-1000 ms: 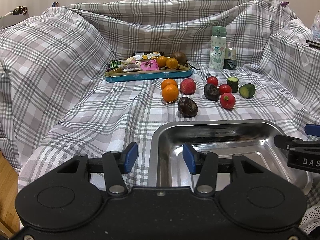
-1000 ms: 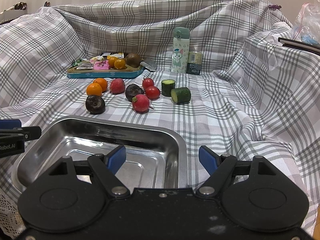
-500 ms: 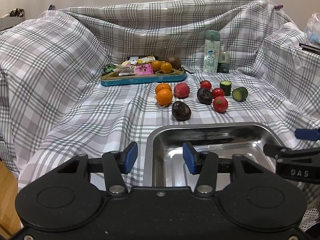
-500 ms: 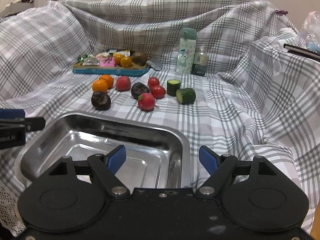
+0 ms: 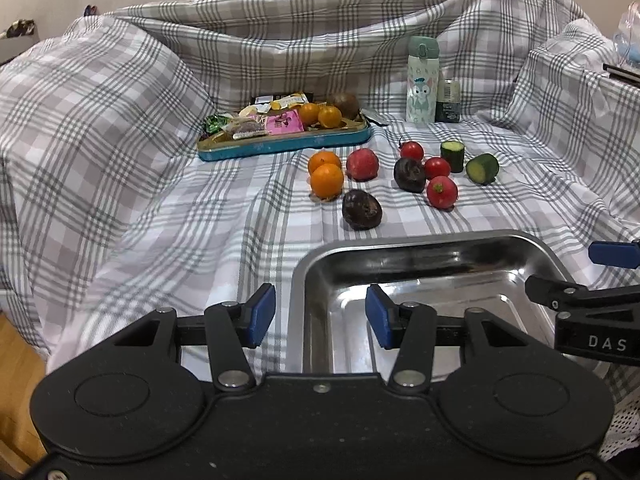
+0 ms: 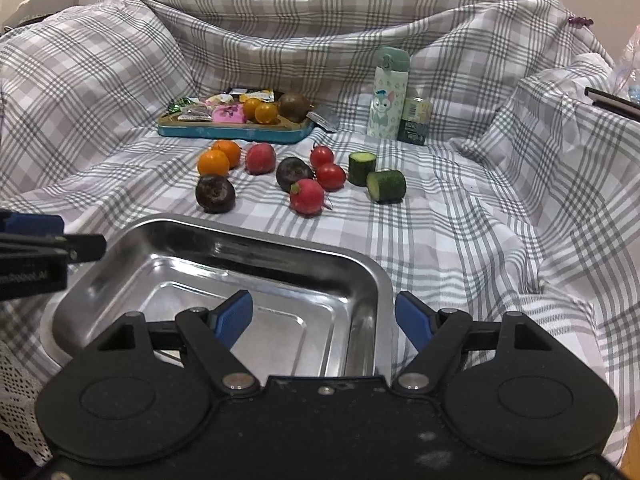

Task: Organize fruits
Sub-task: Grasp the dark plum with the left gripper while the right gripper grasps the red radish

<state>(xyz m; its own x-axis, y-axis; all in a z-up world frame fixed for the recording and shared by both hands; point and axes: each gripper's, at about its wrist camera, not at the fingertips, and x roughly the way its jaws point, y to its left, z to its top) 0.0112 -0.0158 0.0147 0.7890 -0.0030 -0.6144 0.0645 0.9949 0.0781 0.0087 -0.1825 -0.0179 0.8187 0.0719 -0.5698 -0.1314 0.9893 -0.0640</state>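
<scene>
**Both grippers pulled back, nothing picked yet**

While you've backed both grippers off & tipped the views up a bit vs. a sec ago, no fruit has shifted on the grey plaid cloth (image 5: 168, 216). Meaning for the task: you're at the start, w/ the shiny rectangular steel tray (image 6: 360, 276) empty at the cloth's near edge.

Left gripper (image 5: 320, 314): jaws partway apart, holding nothing, straddling the tray's left rim. Right gripper (image 6: 324, 316): jaws spread wider, also empty, straddling the tray's right rim.

Fruit sits mid-cloth, beyond the tray's far rim. Closest is the dark purple wrinkled round fruit (image 5: 362, 210), just past that rim. Behind it: two oranges (image 5: 326, 178) touching, pink-red round fruit (image 5: 362, 164) beside them, second dark fruit (image 6: 294, 172), red radish-like ball (image 6: 307, 196), two small red tomatoes (image 6: 330, 176), two green cucumber chunks (image 6: 386, 186) toward the right.

Teal tray of snack packets (image 5: 280, 146) w/ more oranges sits at the back; pale green cartoon bottle (image 5: 422, 80) right of it.

Best guess for next: reach for the near dark fruit first.
</scene>
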